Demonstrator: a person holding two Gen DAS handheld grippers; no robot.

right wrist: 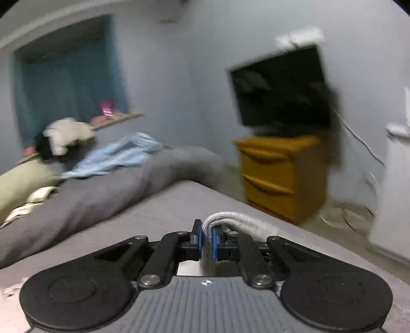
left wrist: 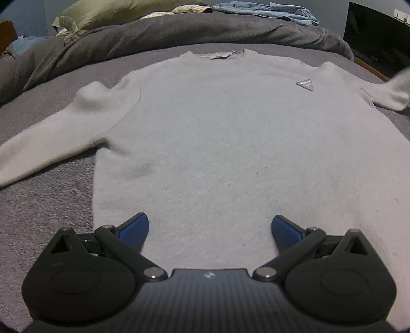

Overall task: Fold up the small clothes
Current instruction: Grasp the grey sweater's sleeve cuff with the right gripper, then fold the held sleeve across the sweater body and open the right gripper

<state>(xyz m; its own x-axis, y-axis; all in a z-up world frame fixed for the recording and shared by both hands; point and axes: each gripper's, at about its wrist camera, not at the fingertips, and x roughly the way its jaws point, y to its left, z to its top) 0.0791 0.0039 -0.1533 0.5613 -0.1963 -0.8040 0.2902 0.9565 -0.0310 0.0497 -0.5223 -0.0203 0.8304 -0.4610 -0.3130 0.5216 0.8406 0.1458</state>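
Sweater (left wrist: 217, 143), pale grey, lies spread flat on the grey bedsheet (left wrist: 46, 205) straight ahead of the left gripper (left wrist: 210, 228), front side up, with its neck pointing away. A small triangular badge (left wrist: 305, 84) sits on the chest, ahead and to the right of that gripper, and a label (left wrist: 221, 54) shows at the collar. One sleeve (left wrist: 51, 143) stretches out to the left of the gripper; the other sleeve (left wrist: 387, 94) runs off to the right, its end lifted from the bed. The left gripper hovers over the hem with its blue fingers (left wrist: 134, 228) spread wide and nothing between them.

The right gripper (right wrist: 207, 242) is pinched narrow on the cuff (right wrist: 230, 220) of that lifted sleeve, the knit bunched between its blue pads (right wrist: 214, 243) and draping off to the right.

Beyond both grippers a dark grey blanket (left wrist: 179, 30) is heaped across the bed, with a pillow (left wrist: 107, 12) and a blue shirt (right wrist: 120, 156) behind it. Right of the right gripper stands a yellow nightstand (right wrist: 279, 174) carrying a black screen (right wrist: 279, 87); this view is blurred.
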